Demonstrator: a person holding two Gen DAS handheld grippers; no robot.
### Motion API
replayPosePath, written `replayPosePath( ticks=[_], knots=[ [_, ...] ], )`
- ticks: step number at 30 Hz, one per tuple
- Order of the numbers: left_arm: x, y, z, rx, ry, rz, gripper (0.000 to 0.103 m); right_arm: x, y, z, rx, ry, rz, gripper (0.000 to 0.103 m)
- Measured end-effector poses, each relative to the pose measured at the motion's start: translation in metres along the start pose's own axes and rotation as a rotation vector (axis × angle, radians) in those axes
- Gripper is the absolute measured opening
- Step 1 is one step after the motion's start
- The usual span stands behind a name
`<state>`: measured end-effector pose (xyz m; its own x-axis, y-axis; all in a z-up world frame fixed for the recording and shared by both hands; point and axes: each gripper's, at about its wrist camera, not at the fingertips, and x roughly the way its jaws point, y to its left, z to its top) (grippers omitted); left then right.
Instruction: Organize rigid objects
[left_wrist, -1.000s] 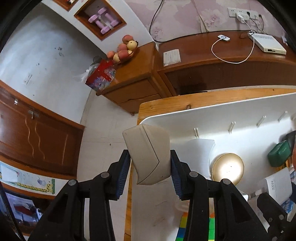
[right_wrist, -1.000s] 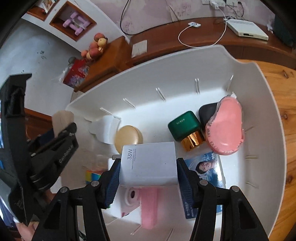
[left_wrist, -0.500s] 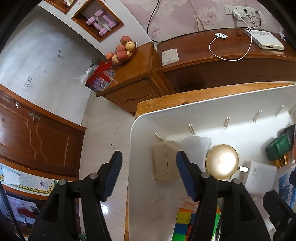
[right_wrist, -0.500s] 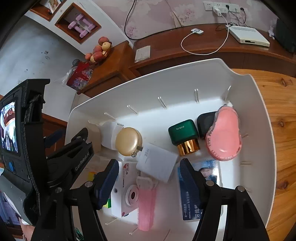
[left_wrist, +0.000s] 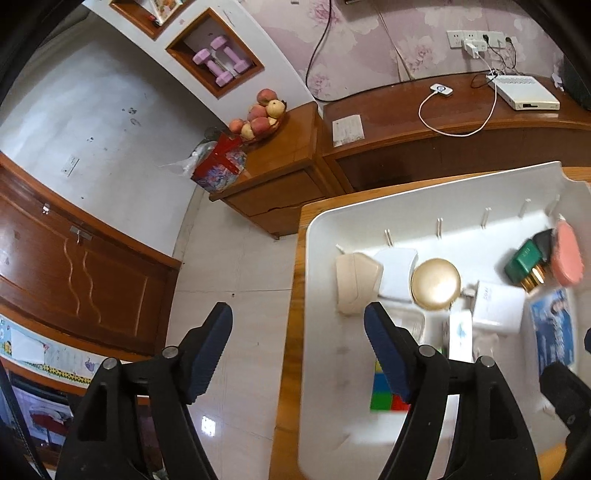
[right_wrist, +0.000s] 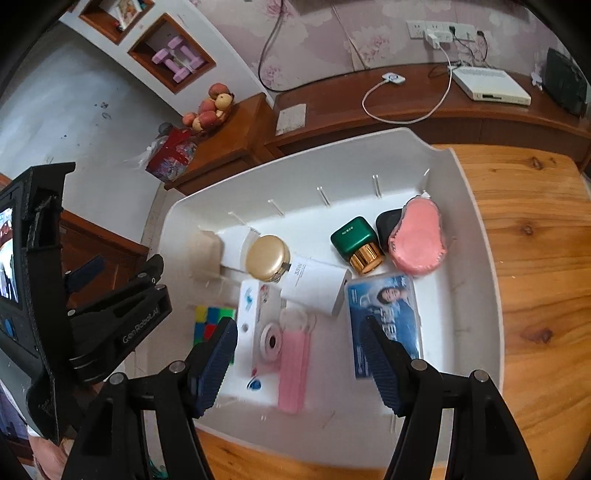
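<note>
A white tray (right_wrist: 476, 236) on the wooden table holds a beige box (left_wrist: 354, 280), a white 33W charger (right_wrist: 314, 284), a gold round tin (right_wrist: 267, 258), a green box with a gold cap (right_wrist: 356, 242), a pink brush (right_wrist: 417, 236), a blue booklet (right_wrist: 384, 317), a pink and white camera box (right_wrist: 258, 332) and a colour cube (right_wrist: 208, 319). My left gripper (left_wrist: 297, 350) is open and empty, raised above the tray's left edge. My right gripper (right_wrist: 299, 362) is open and empty above the tray's near side. The charger (left_wrist: 498, 306) lies beside the tin (left_wrist: 436, 282).
The wooden table (right_wrist: 535, 258) stretches right of the tray. Behind it stand a low cabinet with fruit (left_wrist: 258, 114) and a long sideboard with a white device (right_wrist: 491, 86) and cables. Tiled floor (left_wrist: 229, 295) lies to the left.
Both grippers let go of their objects and opened: the beige box now lies at the tray's far left and the charger in its middle. Both grippers then rose and pulled back from the tray.
</note>
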<state>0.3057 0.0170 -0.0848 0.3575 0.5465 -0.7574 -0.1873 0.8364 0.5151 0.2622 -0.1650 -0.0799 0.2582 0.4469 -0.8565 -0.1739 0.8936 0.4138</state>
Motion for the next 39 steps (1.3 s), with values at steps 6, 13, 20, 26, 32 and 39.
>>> replayPosePath(
  ticks=[6,13,20,26,32,39],
  knots=[
    [-0.046,0.023,-0.023,-0.029,-0.058,-0.016,0.077,-0.047,0.015,-0.024,-0.059,-0.057,-0.004,0.069],
    [-0.106,0.04,-0.063,-0.045,-0.132,-0.063,0.077,-0.103,0.032,-0.064,-0.124,-0.126,-0.014,0.069],
    [-0.157,0.048,-0.109,-0.067,-0.199,-0.135,0.08,-0.152,0.042,-0.114,-0.186,-0.195,-0.029,0.069],
    [-0.185,0.051,-0.15,-0.08,-0.247,-0.217,0.081,-0.184,0.04,-0.157,-0.223,-0.264,-0.052,0.069],
    [-0.21,0.059,-0.187,-0.113,-0.302,-0.325,0.081,-0.204,0.032,-0.193,-0.24,-0.328,-0.11,0.069],
    [-0.233,0.065,-0.232,-0.176,-0.33,-0.446,0.084,-0.223,0.028,-0.24,-0.233,-0.375,-0.139,0.076]
  ],
)
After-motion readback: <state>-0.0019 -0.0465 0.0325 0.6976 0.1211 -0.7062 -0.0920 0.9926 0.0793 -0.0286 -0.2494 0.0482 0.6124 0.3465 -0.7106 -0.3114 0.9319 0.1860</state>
